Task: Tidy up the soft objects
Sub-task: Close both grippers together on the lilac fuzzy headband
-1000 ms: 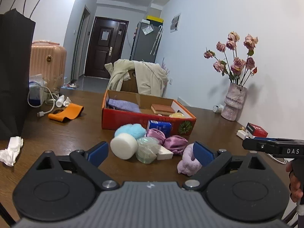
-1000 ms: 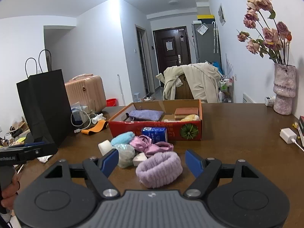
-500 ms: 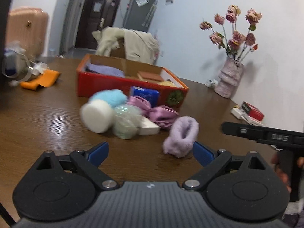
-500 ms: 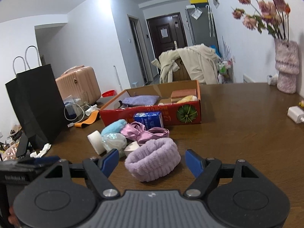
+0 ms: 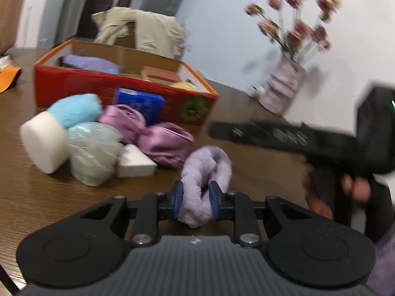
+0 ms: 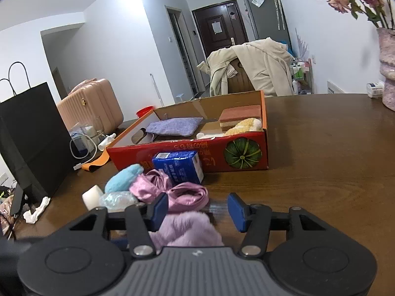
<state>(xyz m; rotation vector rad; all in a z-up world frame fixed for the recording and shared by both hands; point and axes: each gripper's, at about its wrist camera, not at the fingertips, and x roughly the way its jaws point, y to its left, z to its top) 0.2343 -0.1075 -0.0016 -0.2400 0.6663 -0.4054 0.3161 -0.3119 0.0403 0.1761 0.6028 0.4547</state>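
Lilac headband pinched by left hand-held gripper; right hand-held gripper agape, closing.

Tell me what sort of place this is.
Most likely a lived-in flat, at a dining table near the entrance. A dark front door stands down the hall, a coat hangs over a chair, and a pink suitcase sits by the wall.

Vase, black bag, suitcase
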